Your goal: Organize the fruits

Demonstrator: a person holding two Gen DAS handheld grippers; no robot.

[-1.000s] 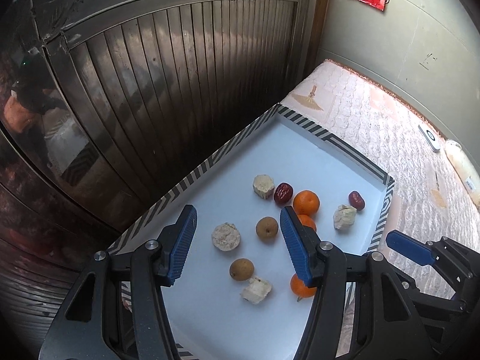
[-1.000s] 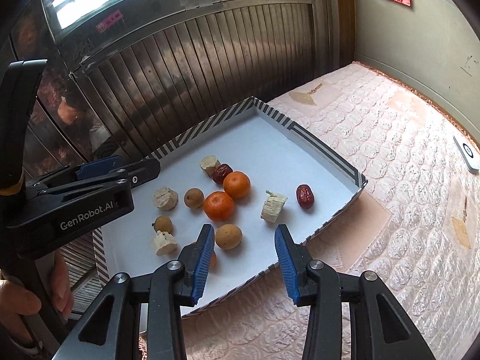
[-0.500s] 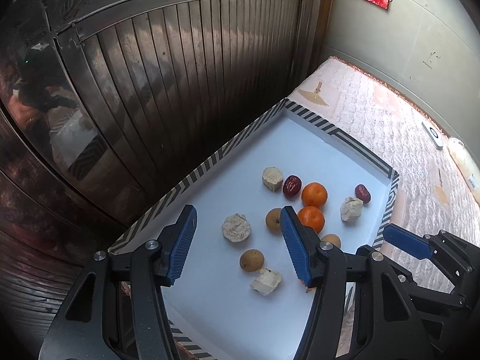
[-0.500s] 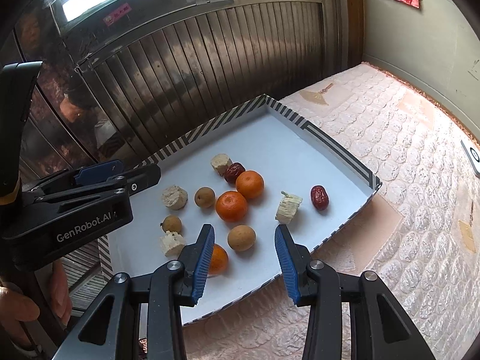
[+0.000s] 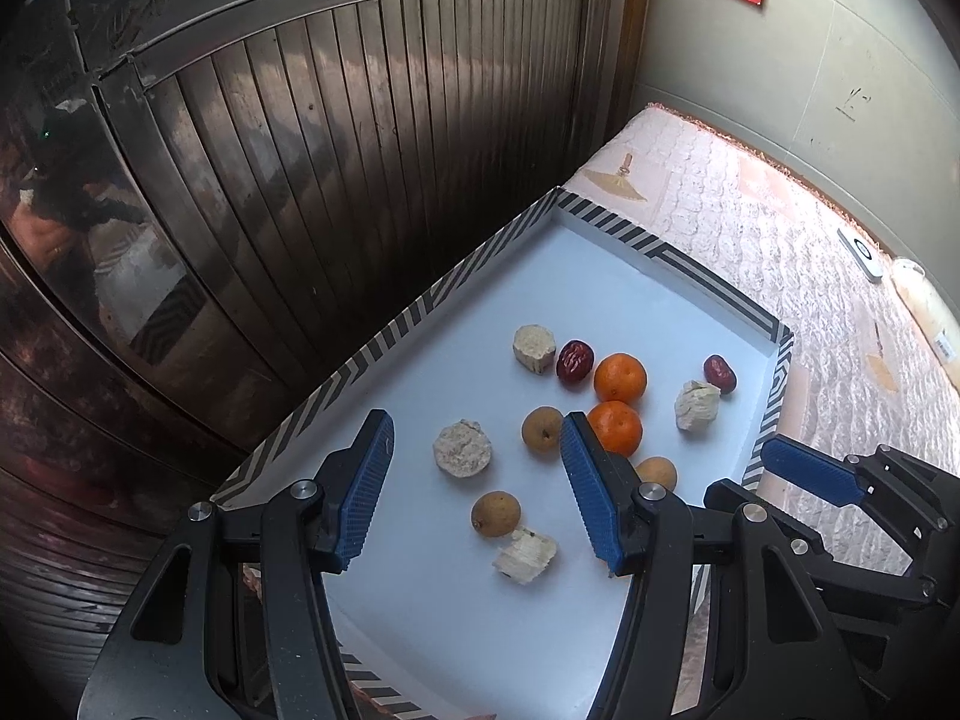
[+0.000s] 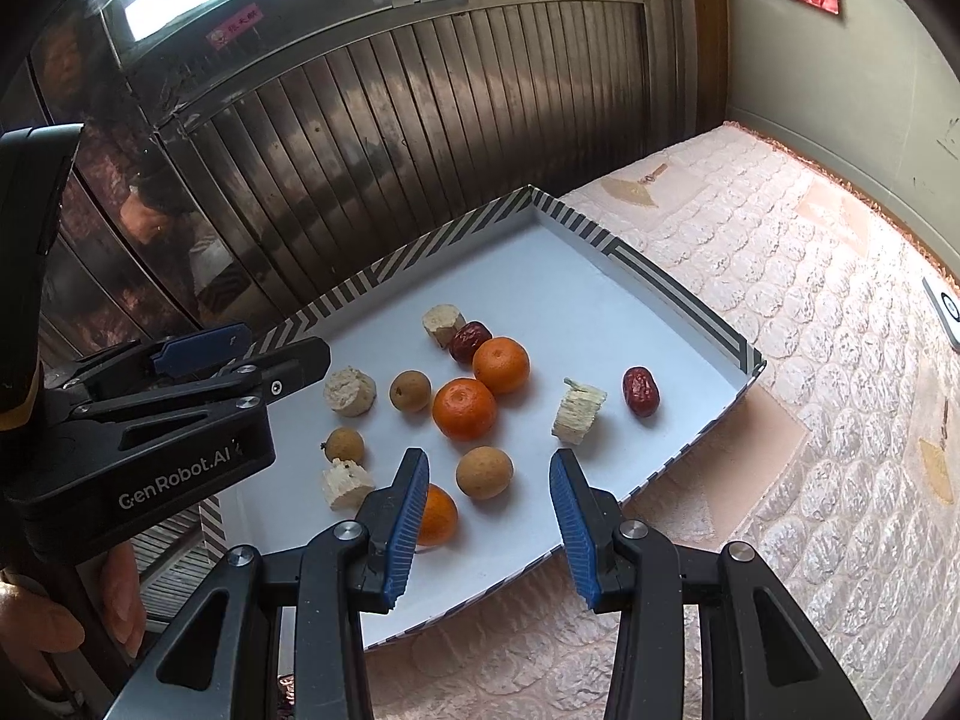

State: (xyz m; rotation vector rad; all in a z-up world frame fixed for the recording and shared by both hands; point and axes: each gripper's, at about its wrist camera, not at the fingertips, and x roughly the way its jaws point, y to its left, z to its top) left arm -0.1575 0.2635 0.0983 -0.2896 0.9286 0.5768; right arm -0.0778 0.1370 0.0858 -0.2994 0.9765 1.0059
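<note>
A white tray with a striped rim holds mixed fruit. Two tangerines lie mid-tray and a third sits behind my right gripper's left finger. Brown longans, two red dates and pale cut chunks are scattered around them. My left gripper is open and empty above the tray's near left part. My right gripper is open and empty above the tray's near edge, a longan between its fingers in view.
The tray rests on a quilted pink mattress. A dark slatted metal door stands right behind the tray. A white remote lies on the mattress near the grey wall. The left gripper's body shows in the right wrist view.
Both grippers have drawn back and up a little from the tray, so the fruit sits farther from the fingers. Both stay open. No fruit has moved.
</note>
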